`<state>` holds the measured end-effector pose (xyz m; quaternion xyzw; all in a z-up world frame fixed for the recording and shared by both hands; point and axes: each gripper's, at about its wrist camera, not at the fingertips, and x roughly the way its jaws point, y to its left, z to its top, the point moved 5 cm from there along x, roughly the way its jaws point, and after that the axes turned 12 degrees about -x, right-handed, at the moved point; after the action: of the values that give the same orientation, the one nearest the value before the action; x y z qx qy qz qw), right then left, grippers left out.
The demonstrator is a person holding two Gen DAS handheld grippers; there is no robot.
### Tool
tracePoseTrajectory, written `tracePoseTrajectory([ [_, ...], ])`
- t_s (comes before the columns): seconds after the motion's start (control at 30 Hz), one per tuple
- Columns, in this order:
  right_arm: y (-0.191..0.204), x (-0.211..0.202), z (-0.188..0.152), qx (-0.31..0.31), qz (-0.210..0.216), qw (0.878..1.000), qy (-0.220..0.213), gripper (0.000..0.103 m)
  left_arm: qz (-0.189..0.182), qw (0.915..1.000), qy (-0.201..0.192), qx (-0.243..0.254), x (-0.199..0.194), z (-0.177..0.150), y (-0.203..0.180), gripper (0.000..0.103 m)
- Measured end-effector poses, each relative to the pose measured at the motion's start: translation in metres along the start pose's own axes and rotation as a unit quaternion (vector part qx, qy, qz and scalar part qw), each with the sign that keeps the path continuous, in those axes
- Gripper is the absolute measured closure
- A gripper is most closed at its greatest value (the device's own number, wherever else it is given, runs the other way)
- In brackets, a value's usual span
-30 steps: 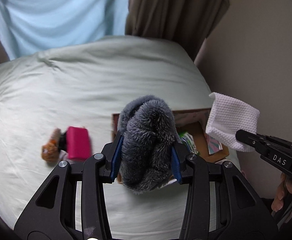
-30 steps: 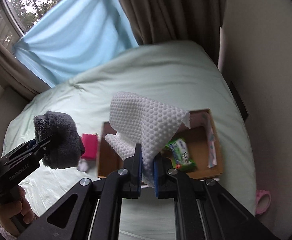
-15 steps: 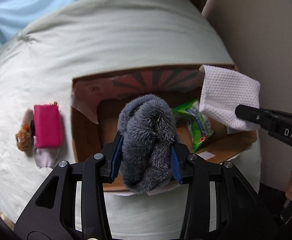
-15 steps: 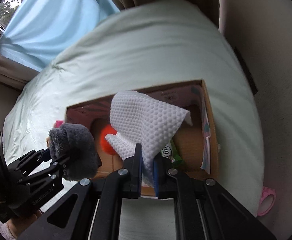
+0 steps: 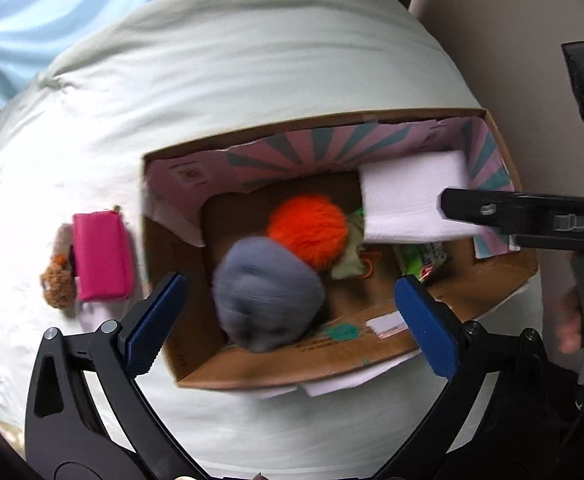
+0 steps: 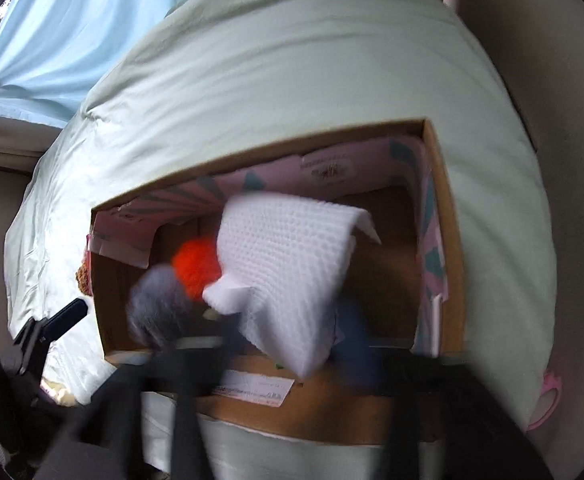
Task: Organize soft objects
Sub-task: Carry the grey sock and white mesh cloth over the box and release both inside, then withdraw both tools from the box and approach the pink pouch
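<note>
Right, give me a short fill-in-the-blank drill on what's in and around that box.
1. The fluffy ball beside the grey plush is ____.
2. The pink pouch lies ____ the cardboard box.
3. The box sits on a pale green ____.
4. The left gripper jaws stand ____.

Missing words: orange; outside; bed; open

One cardboard box (image 5: 275, 364), two fluffy balls — grey (image 5: 267, 292), orange (image 5: 308, 232) — one white cloth (image 5: 404, 200), one pink pouch (image 5: 99, 256)

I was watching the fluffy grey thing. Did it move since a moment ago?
Yes. The grey fluffy toy has left the opening left gripper and dropped into the cardboard box, beside the orange pompom.
</note>
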<state>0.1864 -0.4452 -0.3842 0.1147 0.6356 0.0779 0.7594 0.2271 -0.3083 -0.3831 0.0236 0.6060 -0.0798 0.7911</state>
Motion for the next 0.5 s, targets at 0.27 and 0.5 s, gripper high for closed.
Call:
tracePoseTrajectory([
  [0.27, 0.004, -0.011, -0.004, 0.01, 0.011, 1.0, -0.013, 0.0, 0.0, 1.0, 0.0, -0.004, -0.015, -0.007, 0.013, 0.0],
  [0.5, 0.023, -0.029, -0.006, -0.004, 0.001, 0.999, -0.037, 0.0, -0.011, 0.9998, -0.018, -0.001, -0.042, -0.012, 0.018, 0.0],
])
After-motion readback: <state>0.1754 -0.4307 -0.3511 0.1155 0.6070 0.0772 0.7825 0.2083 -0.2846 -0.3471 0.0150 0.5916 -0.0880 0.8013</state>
